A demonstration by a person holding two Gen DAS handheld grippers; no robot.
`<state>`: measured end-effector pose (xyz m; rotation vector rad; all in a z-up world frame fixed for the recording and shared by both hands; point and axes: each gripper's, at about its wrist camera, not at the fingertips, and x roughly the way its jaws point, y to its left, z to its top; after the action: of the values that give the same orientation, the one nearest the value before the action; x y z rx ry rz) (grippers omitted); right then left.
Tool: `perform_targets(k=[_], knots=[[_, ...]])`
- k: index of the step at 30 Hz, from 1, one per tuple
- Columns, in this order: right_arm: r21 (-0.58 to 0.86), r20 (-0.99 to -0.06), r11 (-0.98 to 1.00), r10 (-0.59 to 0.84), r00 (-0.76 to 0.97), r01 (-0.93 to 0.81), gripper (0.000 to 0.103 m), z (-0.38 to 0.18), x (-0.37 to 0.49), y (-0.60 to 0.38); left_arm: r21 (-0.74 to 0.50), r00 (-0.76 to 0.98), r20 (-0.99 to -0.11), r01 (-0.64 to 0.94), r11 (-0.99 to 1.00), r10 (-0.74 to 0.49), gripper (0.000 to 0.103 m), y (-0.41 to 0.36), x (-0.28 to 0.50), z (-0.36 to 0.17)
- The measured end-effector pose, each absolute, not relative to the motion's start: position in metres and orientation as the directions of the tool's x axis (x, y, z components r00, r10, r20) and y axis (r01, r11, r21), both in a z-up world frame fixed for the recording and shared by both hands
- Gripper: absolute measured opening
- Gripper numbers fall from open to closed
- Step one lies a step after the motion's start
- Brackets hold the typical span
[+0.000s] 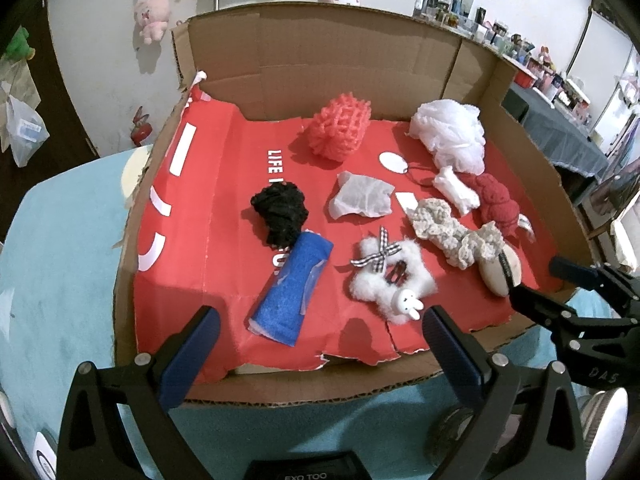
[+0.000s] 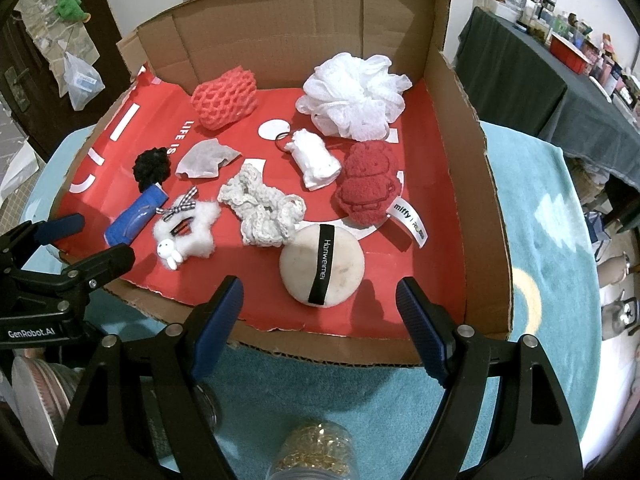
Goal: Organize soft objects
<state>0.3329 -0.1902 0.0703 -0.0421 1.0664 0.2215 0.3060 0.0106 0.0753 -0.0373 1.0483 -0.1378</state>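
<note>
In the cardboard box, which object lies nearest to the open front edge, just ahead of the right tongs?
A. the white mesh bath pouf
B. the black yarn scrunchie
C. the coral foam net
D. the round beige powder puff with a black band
D: the powder puff lies at the front of the cardboard box, just ahead of the open right tongs; the other three lie farther back.
</note>
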Motion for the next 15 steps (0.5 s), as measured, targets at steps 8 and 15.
perform_targets(k=[8,15], knots=[[0.085,-0.833,0.977,0.178,0.524,-0.196,0.078,0.099,0.322,-0.197,-0.139,0.597,-0.79,0.049,0.989,-0.14,0.103,0.033,0.286,0.118],[0.032,-0.738,0.981,0.154,0.657,-0.194,0.08,0.156,0.272,-0.207,-0.128,0.695,-0.705,0.071,0.989,-0.141,0.103,0.035,0.22,0.149]])
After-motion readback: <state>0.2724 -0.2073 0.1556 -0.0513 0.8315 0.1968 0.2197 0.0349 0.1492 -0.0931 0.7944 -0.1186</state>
